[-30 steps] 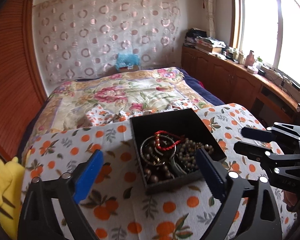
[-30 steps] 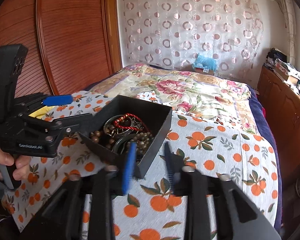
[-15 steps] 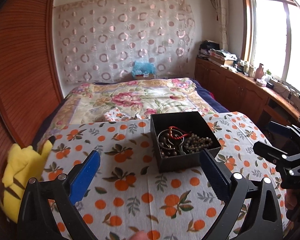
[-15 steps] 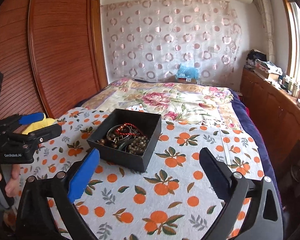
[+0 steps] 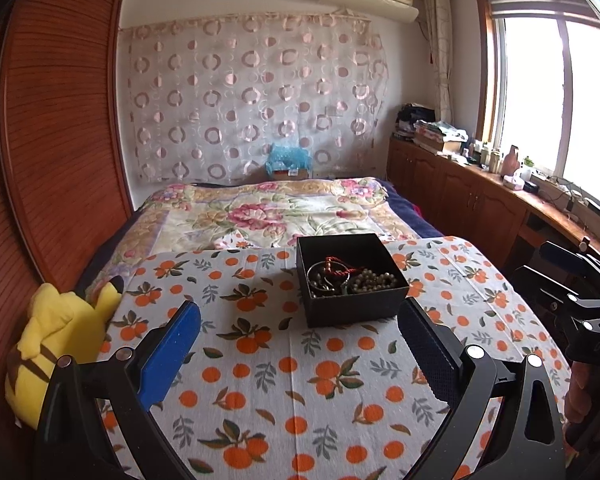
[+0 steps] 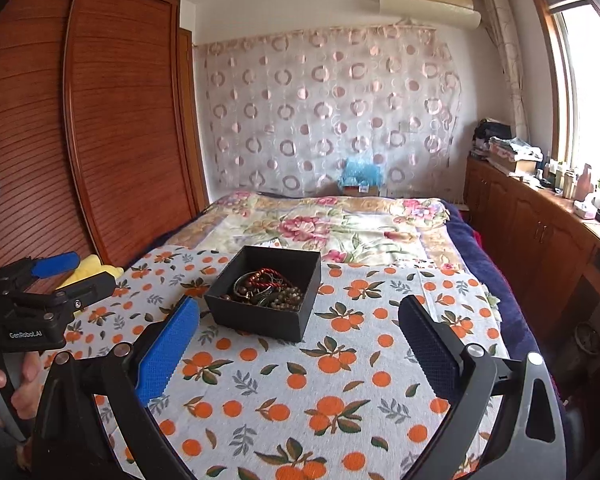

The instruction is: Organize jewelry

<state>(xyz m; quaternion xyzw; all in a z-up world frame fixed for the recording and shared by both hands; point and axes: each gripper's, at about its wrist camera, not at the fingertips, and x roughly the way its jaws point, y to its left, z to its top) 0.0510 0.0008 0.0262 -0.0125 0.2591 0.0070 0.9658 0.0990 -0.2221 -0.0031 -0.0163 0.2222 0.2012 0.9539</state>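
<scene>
Left gripper (image 5: 298,344): jaws spread wide, nothing between them; right gripper (image 6: 298,342): jaws spread wide after just opening, likewise empty; both held clear of the black box (image 5: 350,278), open-topped, resting on the orange-print cloth (image 5: 300,380); contents: red cord bracelet (image 5: 338,266), brown bead strands (image 5: 374,280), tangled together inside the box; yellow plush toy (image 5: 56,340) at the cloth's left edge; floral bedspread (image 5: 268,212) beyond the box; a hand (image 6: 4,380) grips the left gripper's handle.
</scene>
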